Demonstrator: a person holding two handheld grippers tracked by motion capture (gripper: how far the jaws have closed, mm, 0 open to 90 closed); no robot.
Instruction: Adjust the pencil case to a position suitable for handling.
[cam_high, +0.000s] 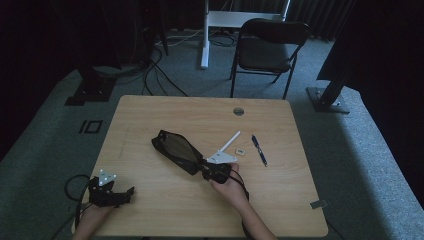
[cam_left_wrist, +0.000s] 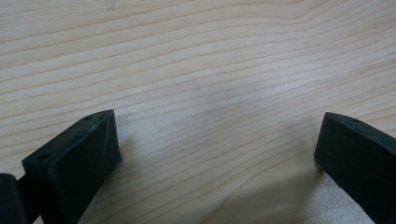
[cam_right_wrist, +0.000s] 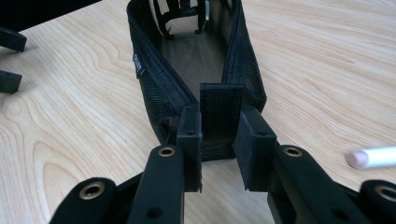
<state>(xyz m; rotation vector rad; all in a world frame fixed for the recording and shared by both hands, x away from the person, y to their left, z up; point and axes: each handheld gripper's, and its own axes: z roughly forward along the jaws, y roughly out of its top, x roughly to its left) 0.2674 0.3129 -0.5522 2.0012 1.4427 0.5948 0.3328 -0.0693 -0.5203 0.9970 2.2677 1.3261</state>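
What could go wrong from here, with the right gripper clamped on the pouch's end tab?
1. The right gripper pinches just the small fabric tab of the black mesh pouch; a pull may slip off it or drag the open pouch shut.
2. The white pen, small eraser and blue pen lie close by; sliding the pouch could scatter them.
3. The left gripper, open, isn't steadying the pouch.

Room is dim. A light wooden table (cam_high: 150, 115) stands on grey carpet (cam_high: 360, 145). Beyond the table: a black folding chair (cam_high: 267, 47), a white desk leg (cam_high: 204, 35), loose floor cables (cam_high: 160, 70) and dark stand bases (cam_high: 327, 100). Rear area is dark.
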